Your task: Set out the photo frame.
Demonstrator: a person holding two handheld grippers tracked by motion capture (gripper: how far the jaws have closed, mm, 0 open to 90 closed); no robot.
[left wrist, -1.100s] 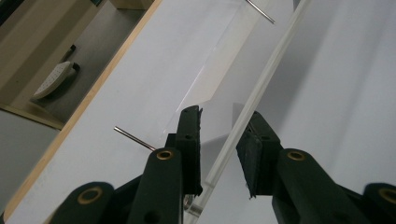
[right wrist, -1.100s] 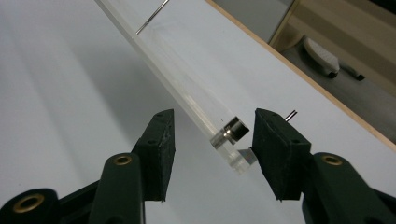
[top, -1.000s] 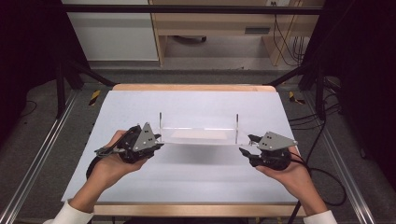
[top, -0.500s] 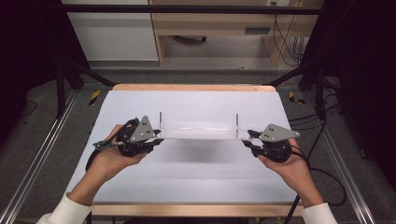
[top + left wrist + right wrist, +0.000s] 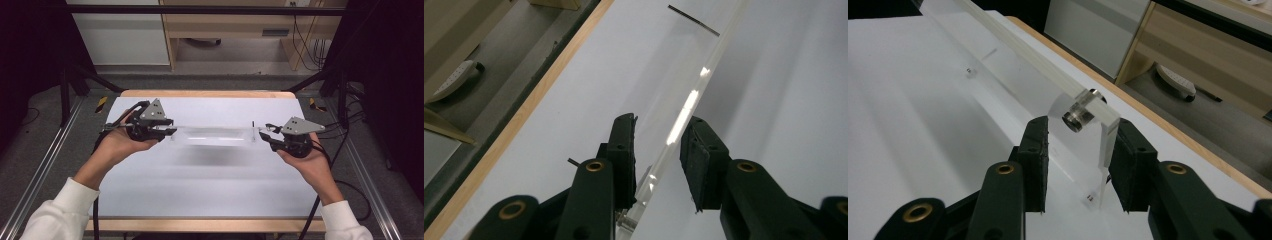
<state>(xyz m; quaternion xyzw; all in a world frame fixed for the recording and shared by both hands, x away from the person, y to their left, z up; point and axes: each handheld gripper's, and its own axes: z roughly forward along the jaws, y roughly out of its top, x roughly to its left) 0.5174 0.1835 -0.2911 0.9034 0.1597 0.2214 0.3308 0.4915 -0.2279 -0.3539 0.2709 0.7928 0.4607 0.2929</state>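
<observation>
While looking along the black jaws, finds the left hand-held gripper (image 5: 659, 125) set narrow and clamped on one end of the long clear acrylic stand (image 5: 684, 107), seen edge-on, pads flat to its faces, likely to stop the slick plastic from twisting. Mirrors that with the right hand-held gripper (image 5: 1080, 127): narrow, jaws just now closing in, pressed on either edge of the upright clear end plate (image 5: 1088, 150) right below the small round metal bolt (image 5: 1078, 116), presumably the stiffest spot to pinch. From above, places the left hand-held gripper (image 5: 167, 134) and the right hand-held gripper (image 5: 264, 135) at opposite ends of the stand (image 5: 212, 135), roughly level with each other, apparently to share the load and prevent tipping or flexing. Holds the stand lengthwise across the middle of the flat white desk (image 5: 210, 195), seemingly raised off the surface, judging by the soft shadow beneath. Sets both hands outboard, palms under. Beyond the far desk edge, shows pale wooden furniture (image 5: 225, 30), well apart from the work. Seems mid-carry; calls for matched motion at both ends to avoid wrenching the plate out of either grip.
</observation>
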